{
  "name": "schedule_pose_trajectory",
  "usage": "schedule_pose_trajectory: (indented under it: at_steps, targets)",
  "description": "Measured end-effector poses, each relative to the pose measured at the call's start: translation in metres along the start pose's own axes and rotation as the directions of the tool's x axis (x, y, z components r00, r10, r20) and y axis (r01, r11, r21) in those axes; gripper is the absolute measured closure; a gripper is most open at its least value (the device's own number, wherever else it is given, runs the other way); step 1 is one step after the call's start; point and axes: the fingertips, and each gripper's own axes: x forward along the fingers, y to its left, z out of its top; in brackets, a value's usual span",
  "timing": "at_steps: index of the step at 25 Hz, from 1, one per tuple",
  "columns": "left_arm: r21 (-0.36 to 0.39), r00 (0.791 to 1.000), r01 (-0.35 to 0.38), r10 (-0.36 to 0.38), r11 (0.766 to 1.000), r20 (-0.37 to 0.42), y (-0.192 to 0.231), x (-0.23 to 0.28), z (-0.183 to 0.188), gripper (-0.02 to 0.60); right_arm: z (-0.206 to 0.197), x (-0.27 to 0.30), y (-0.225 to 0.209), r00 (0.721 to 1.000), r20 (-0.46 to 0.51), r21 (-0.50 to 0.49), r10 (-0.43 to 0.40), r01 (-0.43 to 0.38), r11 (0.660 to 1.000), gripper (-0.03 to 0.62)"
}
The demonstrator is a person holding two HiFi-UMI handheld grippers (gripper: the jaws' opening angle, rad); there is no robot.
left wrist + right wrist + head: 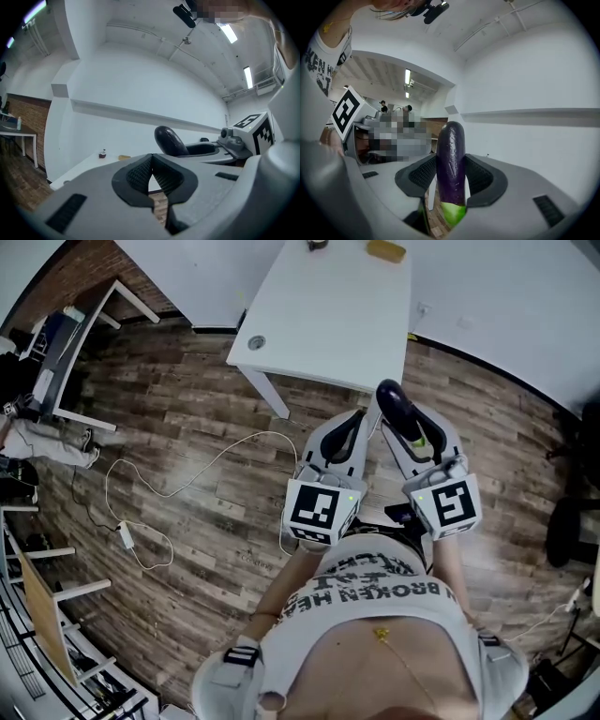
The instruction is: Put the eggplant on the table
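Observation:
A dark purple eggplant point(451, 161) with a green stem end stands upright between the pads of my right gripper point(451, 180), which is shut on it. In the head view the eggplant point(397, 407) sticks out of the right gripper point(405, 423) just short of the white table's point(328, 324) near edge. My left gripper point(345, 432) is beside it on the left, shut with nothing between its pads. In the left gripper view the left gripper point(151, 180) has its pads touching, and the eggplant point(169, 140) shows to the right above the table point(89, 164).
On the table's far end lie a small dark object point(317, 245) and a yellow block point(386, 250). A white cable point(178, 484) snakes over the wooden floor at left. Desks and shelving point(66, 343) stand at the far left, a dark chair point(572, 521) at right.

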Motion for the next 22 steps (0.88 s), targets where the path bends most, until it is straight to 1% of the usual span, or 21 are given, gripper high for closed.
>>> schedule_pose_trajectory:
  at_steps: [3,8,11,18,22]
  targets:
    - [0.004,1.000,0.008,-0.008,1.000,-0.002,0.016,0.007,0.001,0.575,0.001,0.019,-0.004,1.000,-0.002,0.006,-0.007,0.007,1.000,0.402]
    - [0.015,1.000,-0.017,0.017,1.000,-0.012,0.056,0.010,-0.001,0.575,-0.001,0.051,-0.003,1.000,-0.008,0.007,-0.005,0.005,1.000,0.402]
    - [0.009,0.999,-0.028,0.028,1.000,-0.022,0.073,0.013,-0.001,0.575,-0.004,0.071,0.000,1.000,-0.018,0.011,0.007,-0.007,1.000,0.402]
    - [-0.023,0.998,-0.033,0.032,0.999,-0.045,0.090,0.014,-0.012,0.575,-0.007,0.092,0.003,0.999,-0.036,0.005,0.030,-0.029,1.000,0.402]
    - [-0.032,0.997,-0.056,0.054,0.998,-0.047,0.111,0.025,-0.014,0.575,-0.009,0.112,-0.006,0.998,-0.047,0.001,0.038,-0.038,0.999,0.402]
